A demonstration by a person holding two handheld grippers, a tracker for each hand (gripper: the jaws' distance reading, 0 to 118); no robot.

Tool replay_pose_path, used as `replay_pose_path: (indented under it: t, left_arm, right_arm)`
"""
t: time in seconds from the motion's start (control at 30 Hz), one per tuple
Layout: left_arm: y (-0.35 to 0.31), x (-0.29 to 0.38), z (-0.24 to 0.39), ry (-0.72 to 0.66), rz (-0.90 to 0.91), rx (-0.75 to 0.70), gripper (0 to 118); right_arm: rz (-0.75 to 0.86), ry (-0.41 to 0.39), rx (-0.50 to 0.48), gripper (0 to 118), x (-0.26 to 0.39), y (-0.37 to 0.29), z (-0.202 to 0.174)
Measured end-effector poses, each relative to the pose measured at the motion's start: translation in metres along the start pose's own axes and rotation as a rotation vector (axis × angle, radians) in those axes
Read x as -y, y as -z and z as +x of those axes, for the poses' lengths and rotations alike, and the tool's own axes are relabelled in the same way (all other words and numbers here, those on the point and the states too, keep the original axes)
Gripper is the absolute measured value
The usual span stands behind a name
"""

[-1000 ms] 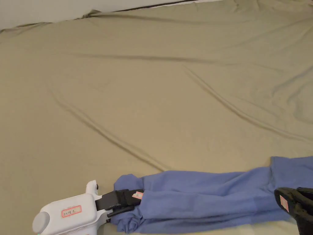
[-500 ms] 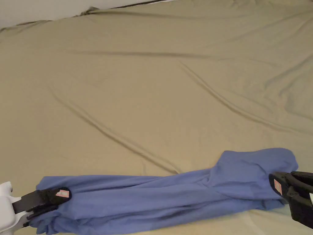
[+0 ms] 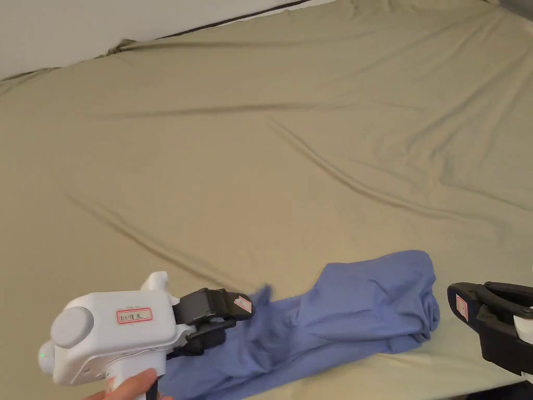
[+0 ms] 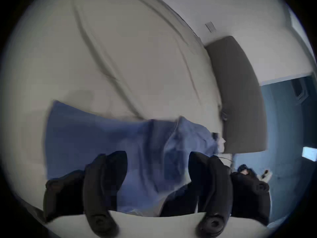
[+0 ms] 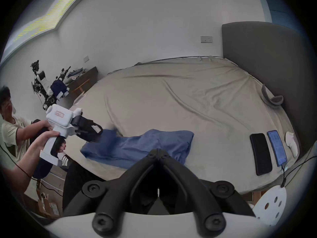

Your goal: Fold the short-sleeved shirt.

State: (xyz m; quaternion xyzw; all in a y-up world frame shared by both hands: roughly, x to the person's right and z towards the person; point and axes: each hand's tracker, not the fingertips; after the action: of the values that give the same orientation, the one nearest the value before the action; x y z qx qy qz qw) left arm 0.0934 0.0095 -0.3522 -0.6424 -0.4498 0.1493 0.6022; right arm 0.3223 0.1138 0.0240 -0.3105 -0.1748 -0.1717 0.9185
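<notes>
A blue short-sleeved shirt (image 3: 354, 317) lies bunched in a long, rumpled strip near the front edge of the bed. Its right end is folded into a thicker wad. My left gripper (image 3: 237, 317) hovers at the strip's left end with its jaws apart. In the left gripper view the shirt (image 4: 103, 135) lies under and beyond the open left gripper (image 4: 157, 157), and nothing is pinched. My right gripper (image 3: 460, 304) is shut and empty, a short gap to the right of the wad. The right gripper view shows the right gripper (image 5: 158, 150) with its tips together, the shirt (image 5: 145, 143) and the left gripper (image 5: 99, 135).
An olive sheet (image 3: 260, 156) with long creases covers the bed. Two phones (image 5: 260, 152) and a white sock (image 5: 290, 142) lie near the right side, by the grey headboard (image 5: 265, 61). Another person (image 5: 10, 125) sits at the far left. The bed's front edge runs just below the shirt.
The stretched-out shirt has dropped into a shorter bunched strip. My left gripper moved right and opened, letting go of the left end. My right gripper has come off the right end.
</notes>
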Motion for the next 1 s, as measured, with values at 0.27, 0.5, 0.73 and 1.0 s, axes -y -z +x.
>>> replay_pose_path:
  t: [0.27,0.5,0.73,1.0]
  left_arm:
    - [-0.099,-0.003,-0.002,0.144,0.233,-0.325,68]
    - [0.03,0.018,0.025,0.34,0.013,-0.398,0]
    - [0.119,0.052,0.111,0.528,0.115,0.009,0]
    - [-0.021,0.025,0.099,0.19,0.155,0.639,0]
  right_arm:
    - [0.011,0.029,0.032,2,-0.001,-0.008,0.016]
    - [-0.023,0.009,0.032,2,0.004,-0.002,0.006]
    - [-0.05,0.025,0.055,2,0.008,0.001,0.009]
    - [-0.057,0.016,0.044,2,0.003,0.002,0.006]
